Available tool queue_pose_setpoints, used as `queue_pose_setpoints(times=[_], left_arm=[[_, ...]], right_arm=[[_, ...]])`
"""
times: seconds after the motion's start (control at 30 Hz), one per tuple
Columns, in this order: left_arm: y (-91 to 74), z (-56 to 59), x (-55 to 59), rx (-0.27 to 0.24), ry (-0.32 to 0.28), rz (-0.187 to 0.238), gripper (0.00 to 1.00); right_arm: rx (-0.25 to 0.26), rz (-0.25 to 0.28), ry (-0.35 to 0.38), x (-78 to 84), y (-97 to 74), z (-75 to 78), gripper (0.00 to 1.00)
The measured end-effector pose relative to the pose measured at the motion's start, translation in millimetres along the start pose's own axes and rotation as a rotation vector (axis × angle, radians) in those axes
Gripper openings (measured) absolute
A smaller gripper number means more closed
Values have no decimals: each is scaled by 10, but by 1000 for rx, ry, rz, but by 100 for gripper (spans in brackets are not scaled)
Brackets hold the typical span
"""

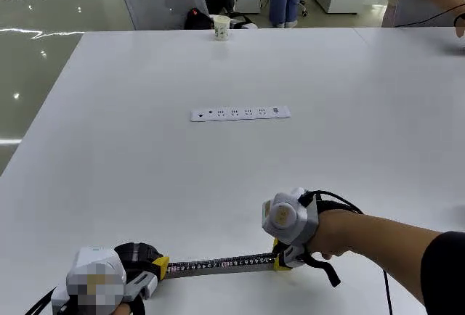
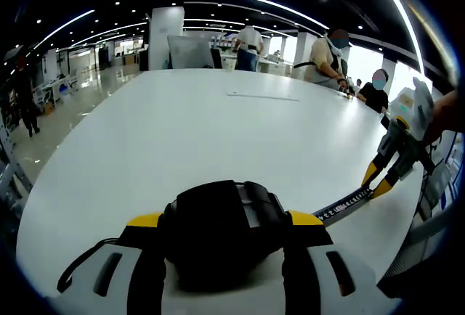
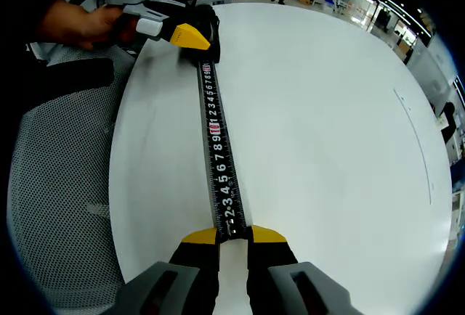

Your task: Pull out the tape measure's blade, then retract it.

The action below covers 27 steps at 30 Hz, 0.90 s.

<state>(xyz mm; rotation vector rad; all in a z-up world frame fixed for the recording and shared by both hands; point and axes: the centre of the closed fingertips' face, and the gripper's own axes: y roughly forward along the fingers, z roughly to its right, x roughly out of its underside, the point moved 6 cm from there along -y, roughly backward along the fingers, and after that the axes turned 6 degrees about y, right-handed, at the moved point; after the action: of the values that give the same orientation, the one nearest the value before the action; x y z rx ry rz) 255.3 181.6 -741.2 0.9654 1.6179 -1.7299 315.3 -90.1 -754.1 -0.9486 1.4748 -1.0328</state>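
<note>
Here the left gripper [image 2: 227, 219] is clamping the case [image 2: 218, 246]; the right gripper [image 3: 234, 236] is pinching the blade [image 3: 216, 141] by its tip; its long axis is running straight from jaws to jaws.

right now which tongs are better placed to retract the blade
Right, probably: the right tongs pinch the blade at its tip and can guide it back; the left tongs hold the case.

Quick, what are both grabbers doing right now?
Left gripper: shut on the tape measure case.
Right gripper: shut on the blade.
</note>
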Motion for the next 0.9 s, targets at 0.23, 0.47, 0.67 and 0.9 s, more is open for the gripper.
queue_pose_setpoints(times=[0.23, 0.47, 0.67, 0.9], left_arm=[[-5, -2, -3, 2, 0, -3, 60], [-6, -3, -4, 2, 0, -5, 60], [-2, -6, -2, 3, 0, -6, 60], [-6, -3, -6, 4, 0, -8, 60]], right_arm=[[3, 2, 2, -22, -5, -21, 11], [7, -6, -9, -42, 2, -29, 11], [5, -5, -10, -49, 16, -18, 11], [7, -1, 11, -65, 11, -29, 11]])
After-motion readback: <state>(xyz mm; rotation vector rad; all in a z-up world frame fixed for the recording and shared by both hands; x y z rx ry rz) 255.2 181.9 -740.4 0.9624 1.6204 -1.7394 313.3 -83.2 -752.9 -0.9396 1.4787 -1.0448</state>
